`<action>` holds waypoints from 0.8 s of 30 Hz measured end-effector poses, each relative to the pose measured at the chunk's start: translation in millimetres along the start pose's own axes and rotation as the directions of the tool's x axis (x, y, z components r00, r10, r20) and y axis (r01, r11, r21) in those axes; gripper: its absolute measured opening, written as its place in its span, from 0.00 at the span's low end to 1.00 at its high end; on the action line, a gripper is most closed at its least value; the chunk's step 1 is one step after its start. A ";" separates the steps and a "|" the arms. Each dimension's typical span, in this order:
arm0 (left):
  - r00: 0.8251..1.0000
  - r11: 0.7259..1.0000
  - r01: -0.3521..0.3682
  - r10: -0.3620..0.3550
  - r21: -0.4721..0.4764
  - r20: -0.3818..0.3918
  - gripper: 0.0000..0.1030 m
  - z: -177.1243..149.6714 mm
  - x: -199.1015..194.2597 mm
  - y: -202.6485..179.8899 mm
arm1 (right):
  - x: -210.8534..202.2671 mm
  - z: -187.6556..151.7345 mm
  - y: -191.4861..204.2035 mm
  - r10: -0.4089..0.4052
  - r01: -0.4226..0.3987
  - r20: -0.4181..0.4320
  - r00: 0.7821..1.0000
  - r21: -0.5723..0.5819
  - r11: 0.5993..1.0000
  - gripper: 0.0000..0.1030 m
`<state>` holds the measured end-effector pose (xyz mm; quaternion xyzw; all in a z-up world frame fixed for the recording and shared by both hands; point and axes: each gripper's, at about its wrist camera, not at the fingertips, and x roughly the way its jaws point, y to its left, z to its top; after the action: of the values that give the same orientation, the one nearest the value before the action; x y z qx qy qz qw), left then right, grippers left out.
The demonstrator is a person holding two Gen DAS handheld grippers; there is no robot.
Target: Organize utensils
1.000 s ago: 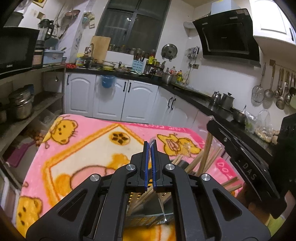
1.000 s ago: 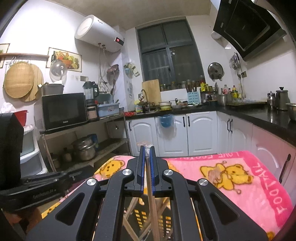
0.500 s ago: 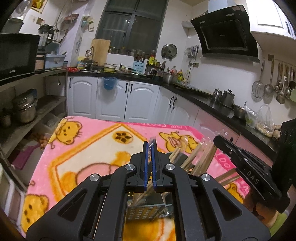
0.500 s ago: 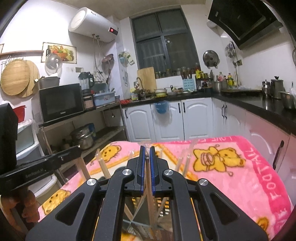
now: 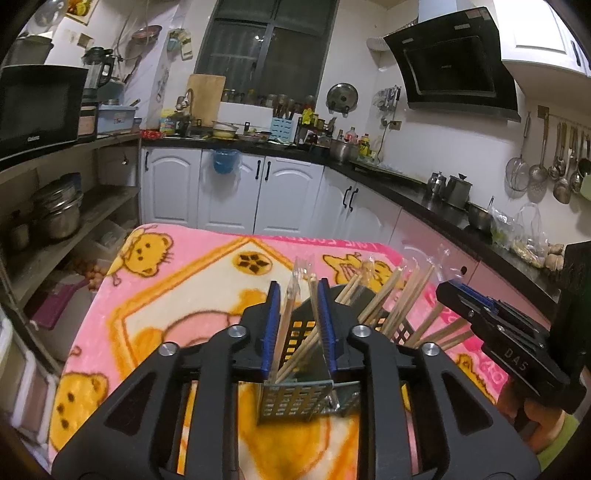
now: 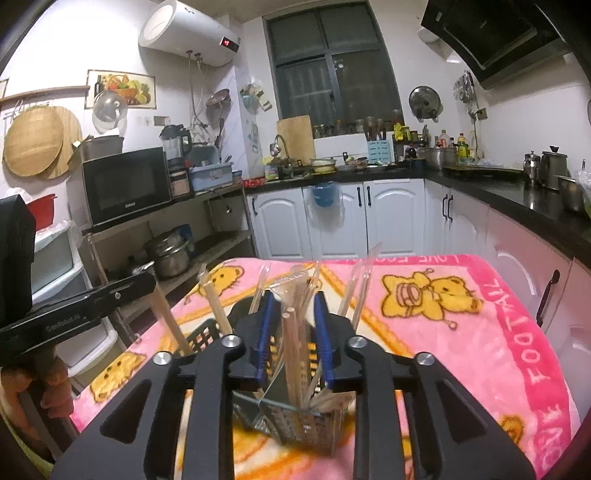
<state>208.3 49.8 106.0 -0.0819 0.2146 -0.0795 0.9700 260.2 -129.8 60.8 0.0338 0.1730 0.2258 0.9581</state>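
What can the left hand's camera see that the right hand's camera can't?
Only the left wrist view shows the ladles and strainers hanging on the wall and the right gripper off to the side.

Only the right wrist view shows the white water heater, the round bamboo trays and the left gripper.

Both show the perforated utensil holder full of wrapped chopsticks, the pink bear blanket and the microwave. Both grippers are open.

Wrapped chopsticks (image 5: 384, 299) upright in perforated holder (image 5: 295, 400)
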 end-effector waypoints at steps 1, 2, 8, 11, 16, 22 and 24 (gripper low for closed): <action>1.000 1.000 -0.001 0.001 -0.001 -0.003 0.20 -0.8 -0.8 0.0 | -1.7 -1.1 0.9 -0.002 0.002 -0.005 1.000 -0.003 1.000 0.26; 1.000 1.000 -0.002 0.002 -0.004 -0.006 0.24 -2.0 -1.9 0.4 | -3.0 -2.0 1.4 -0.003 0.003 -0.010 1.000 -0.004 1.000 0.28; 1.000 1.000 -0.006 0.005 -0.016 -0.016 0.40 -6.1 -9.5 4.1 | -12.7 -6.9 0.2 -0.009 0.009 -0.022 1.000 0.001 1.000 0.33; 1.000 1.000 -0.011 0.011 -0.024 -0.024 0.46 -8.3 -12.3 6.0 | -18.3 -8.3 -0.3 -0.011 0.011 -0.027 1.000 0.000 1.000 0.37; 0.999 0.999 -0.023 0.022 -0.028 -0.028 0.62 -13.8 -19.4 7.5 | -27.2 -10.7 -0.8 -0.014 0.014 -0.030 0.999 -0.002 1.000 0.40; 0.999 0.999 -0.025 0.024 -0.021 -0.035 0.76 -22.8 -30.0 2.7 | -41.1 -17.2 0.1 -0.014 0.014 -0.029 0.999 -0.009 1.000 0.48; 0.999 0.999 -0.027 0.026 -0.019 -0.040 0.81 -25.8 -32.2 0.1 | -44.6 -20.0 -0.2 -0.013 0.013 -0.033 0.999 -0.008 1.000 0.51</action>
<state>168.4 52.8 95.9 -0.0869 0.2355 -0.0661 0.9657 216.0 -150.1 56.2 0.0253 0.1880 0.2206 0.9567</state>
